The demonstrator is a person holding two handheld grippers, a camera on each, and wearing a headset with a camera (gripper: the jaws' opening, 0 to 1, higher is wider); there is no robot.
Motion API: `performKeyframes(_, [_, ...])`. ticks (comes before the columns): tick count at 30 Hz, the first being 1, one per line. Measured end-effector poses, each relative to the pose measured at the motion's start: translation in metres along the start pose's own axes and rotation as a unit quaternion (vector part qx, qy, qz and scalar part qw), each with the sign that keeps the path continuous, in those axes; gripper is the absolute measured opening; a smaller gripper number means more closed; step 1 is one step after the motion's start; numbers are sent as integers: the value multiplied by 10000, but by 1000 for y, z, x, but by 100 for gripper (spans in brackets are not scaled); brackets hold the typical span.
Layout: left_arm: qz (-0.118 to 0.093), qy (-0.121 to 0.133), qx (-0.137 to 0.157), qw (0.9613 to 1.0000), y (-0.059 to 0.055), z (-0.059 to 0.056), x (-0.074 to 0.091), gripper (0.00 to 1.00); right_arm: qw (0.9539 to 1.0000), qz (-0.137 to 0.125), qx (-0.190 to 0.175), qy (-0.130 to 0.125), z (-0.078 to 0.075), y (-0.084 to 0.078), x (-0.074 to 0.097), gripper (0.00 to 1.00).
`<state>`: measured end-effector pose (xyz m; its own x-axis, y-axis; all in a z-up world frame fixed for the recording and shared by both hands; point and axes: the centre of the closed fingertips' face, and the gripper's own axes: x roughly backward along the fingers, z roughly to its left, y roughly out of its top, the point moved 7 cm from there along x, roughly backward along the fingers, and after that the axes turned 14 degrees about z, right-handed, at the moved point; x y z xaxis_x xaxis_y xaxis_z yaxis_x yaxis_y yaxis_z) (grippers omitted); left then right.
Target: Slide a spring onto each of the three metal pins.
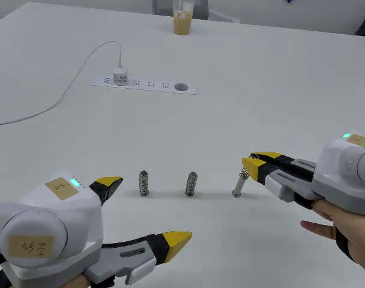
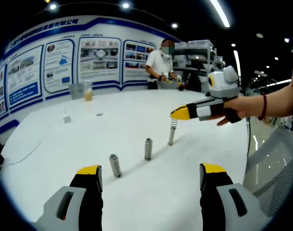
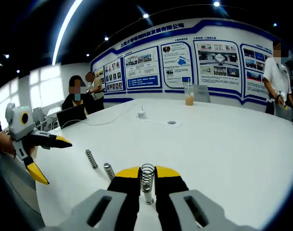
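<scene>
Three metal pins stand in a row on the white table (image 1: pixel 242 90). The left pin (image 1: pixel 144 183) and the middle pin (image 1: pixel 191 183) are upright, and each wears a spring. The third pin (image 1: pixel 237 189) leans, with a spring (image 1: pixel 244 174) around its upper end. My right gripper (image 1: pixel 252 162) is shut on that spring (image 3: pixel 147 179), jaws on either side of it, above the pin (image 3: pixel 146 198). My left gripper (image 1: pixel 143 210) hovers open in front of the left pin (image 2: pixel 115 165), holding nothing. From there I see the middle pin (image 2: pixel 148 149), the third pin (image 2: pixel 172 133) and the right gripper (image 2: pixel 181 113).
A white power strip (image 1: pixel 143 84) with a plugged charger and a trailing cable (image 1: pixel 68 90) lies mid-table. A cup of orange drink (image 1: pixel 182 21) stands at the far edge. A person (image 2: pixel 160 67) stands beyond the table, and others (image 3: pixel 79 98) sit at its far left.
</scene>
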<state>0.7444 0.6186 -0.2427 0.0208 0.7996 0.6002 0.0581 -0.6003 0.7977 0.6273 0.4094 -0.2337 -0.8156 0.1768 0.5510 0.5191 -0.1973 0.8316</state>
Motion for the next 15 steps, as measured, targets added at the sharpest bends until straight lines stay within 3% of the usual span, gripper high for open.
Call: performKeyframes(15, [-32, 6, 76, 10000, -2, -1, 1, 84, 9994, 354, 53, -23, 4, -17, -13, 12])
